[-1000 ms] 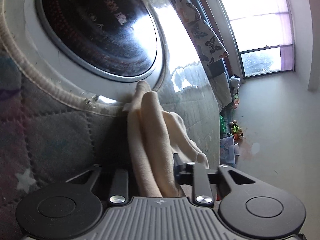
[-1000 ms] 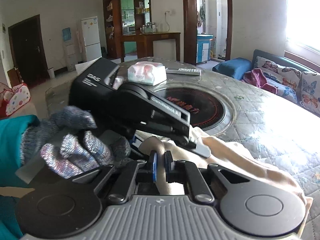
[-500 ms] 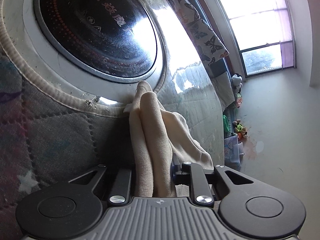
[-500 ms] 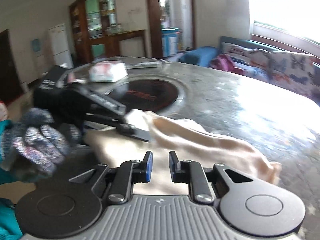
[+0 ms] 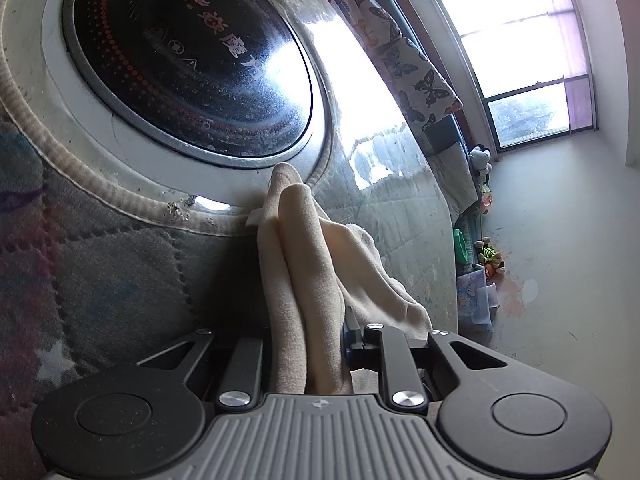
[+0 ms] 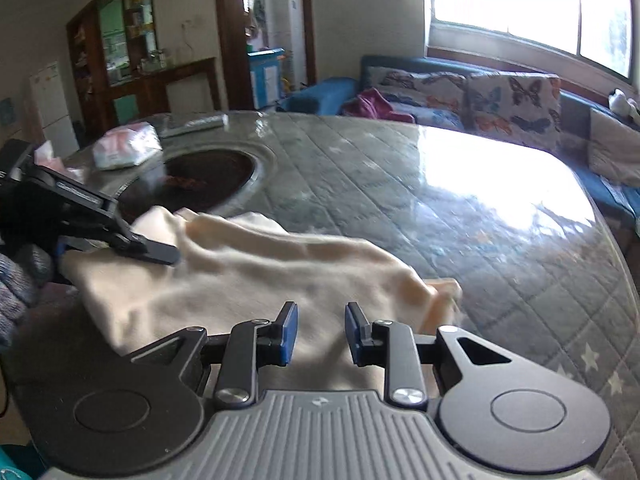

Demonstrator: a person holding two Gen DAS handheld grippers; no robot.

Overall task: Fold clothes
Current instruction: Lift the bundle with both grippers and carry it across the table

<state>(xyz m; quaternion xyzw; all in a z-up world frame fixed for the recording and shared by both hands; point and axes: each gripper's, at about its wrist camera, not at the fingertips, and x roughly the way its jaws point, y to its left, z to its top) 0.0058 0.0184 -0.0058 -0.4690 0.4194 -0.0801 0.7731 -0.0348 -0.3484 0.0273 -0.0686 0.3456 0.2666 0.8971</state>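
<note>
A cream garment (image 6: 248,280) lies bunched on the quilted table cover, its long side running left to right. In the left wrist view, folds of the cream garment (image 5: 308,280) run up between the fingers of my left gripper (image 5: 306,340), which is shut on it. That left gripper (image 6: 132,246) shows at the garment's left end in the right wrist view, a gloved hand behind it. My right gripper (image 6: 318,330) hovers open over the garment's near edge, with nothing between its blue pads.
A round black cooktop (image 6: 200,176) is set into the table (image 6: 460,208) behind the garment. A tissue pack (image 6: 124,148) and a remote (image 6: 200,122) lie at the far left. A sofa with butterfly cushions (image 6: 500,100) stands beyond the table under the window.
My right gripper has let go of the garment near the left gripper, opened, and swung right along the cloth. The left gripper keeps its hold, nearly still.
</note>
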